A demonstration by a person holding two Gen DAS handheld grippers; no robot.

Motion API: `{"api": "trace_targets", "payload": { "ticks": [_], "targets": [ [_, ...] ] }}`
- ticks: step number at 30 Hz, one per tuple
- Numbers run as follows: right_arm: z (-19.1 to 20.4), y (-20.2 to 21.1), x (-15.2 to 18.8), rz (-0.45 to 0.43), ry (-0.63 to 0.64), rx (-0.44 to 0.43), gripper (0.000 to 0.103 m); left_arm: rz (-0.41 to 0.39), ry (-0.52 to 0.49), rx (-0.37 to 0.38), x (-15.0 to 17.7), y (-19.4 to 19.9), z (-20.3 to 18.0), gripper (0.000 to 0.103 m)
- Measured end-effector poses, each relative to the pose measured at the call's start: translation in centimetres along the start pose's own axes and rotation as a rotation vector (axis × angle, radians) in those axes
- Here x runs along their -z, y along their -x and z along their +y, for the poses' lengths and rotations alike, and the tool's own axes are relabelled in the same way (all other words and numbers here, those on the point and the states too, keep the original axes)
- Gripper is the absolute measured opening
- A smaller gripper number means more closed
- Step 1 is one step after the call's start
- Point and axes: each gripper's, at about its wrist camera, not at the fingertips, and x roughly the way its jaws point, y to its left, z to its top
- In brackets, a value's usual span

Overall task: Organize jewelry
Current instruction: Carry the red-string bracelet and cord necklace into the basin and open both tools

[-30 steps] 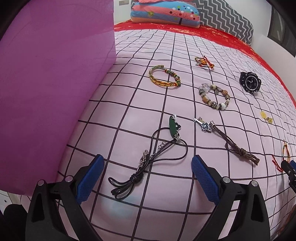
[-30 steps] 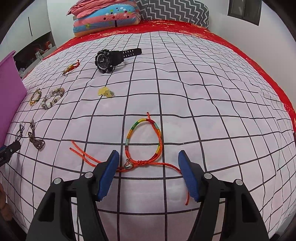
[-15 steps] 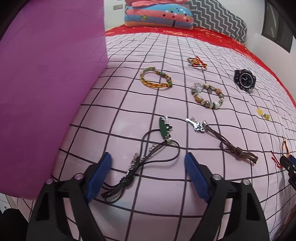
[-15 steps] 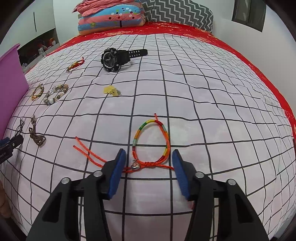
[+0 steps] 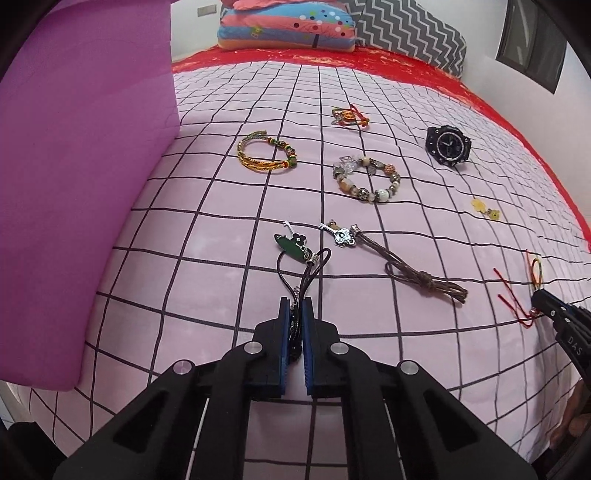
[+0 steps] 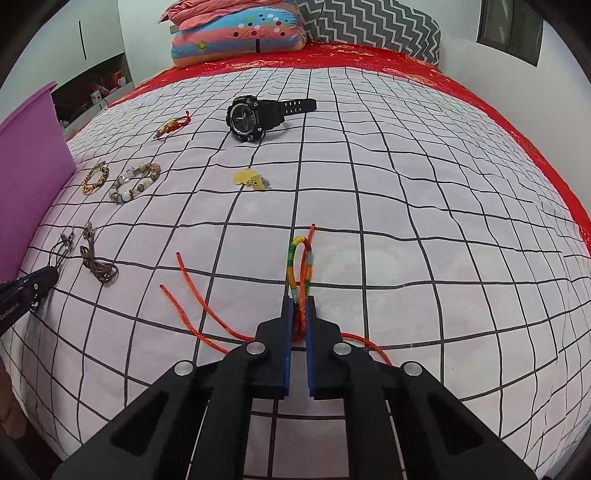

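The left tool (image 5: 296,314) has its blue pads pressed nearly together, pinching the black cord necklace (image 5: 295,249) by its cord and small metal links. The necklace's green pendant and silver charm lie on the bed (image 5: 207,206) just ahead of the fingertips, with the cord loop trailing back into the pads. The tool stands toward the near edge of the bed, close to the purple bin (image 5: 74,166) that lines the left edge.

The right tool (image 6: 298,314) is likewise closed to a narrow slit, clamped on the rainbow thread bracelet (image 6: 295,258). The bracelet's loop is squeezed flat and pokes forward out of the pads, while its orange tail cords spread over the bed on either side of the fingers. This tool is near the bed's near edge too, further from the bin.

Loose on the bed's grid cover beyond the tools lie a brown cord necklace (image 5: 406,266) with a silver key charm, a beaded bracelet (image 5: 365,179), a gold woven bracelet (image 5: 266,151), a small red charm (image 5: 349,116), a black watch (image 6: 255,112), and yellow earrings (image 6: 251,179). Pillows (image 6: 240,33) sit at the far edge.
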Motion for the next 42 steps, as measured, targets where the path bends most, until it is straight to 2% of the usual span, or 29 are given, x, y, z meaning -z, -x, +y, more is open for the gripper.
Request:
{"api": "trace_targets", "payload": {
  "ticks": [6, 13, 26, 34, 42],
  "targets": [
    [-0.2, 1.6, -0.1, -0.014, -0.030, -0.038, 0.006, -0.016, 0.033, 0.076, -0.2, 2.4, 0.1, 0.007],
    [-0.2, 4.4, -0.5, -0.051, -0.048, -0.070, 0.006, -0.040, 0.036, 0.119, -0.5, 5.3, -0.4, 0.007],
    [2.1, 10.5, -2.5, -0.146, -0.016, -0.148, 0.006, -0.129, 0.013, 0.135, -2.0, 12.1, -1.1, 0.007],
    [6.3, 14.0, -5.7, -0.232, 0.059, -0.238, 0.006, -0.204, 0.017, 0.113, -4.2, 17.0, 0.6, 0.007],
    [13.6, 16.2, -9.6, -0.295, 0.154, -0.365, 0.006, -0.246, 0.091, 0.050, -6.7, 20.0, 5.9, 0.007]
  ]
}}
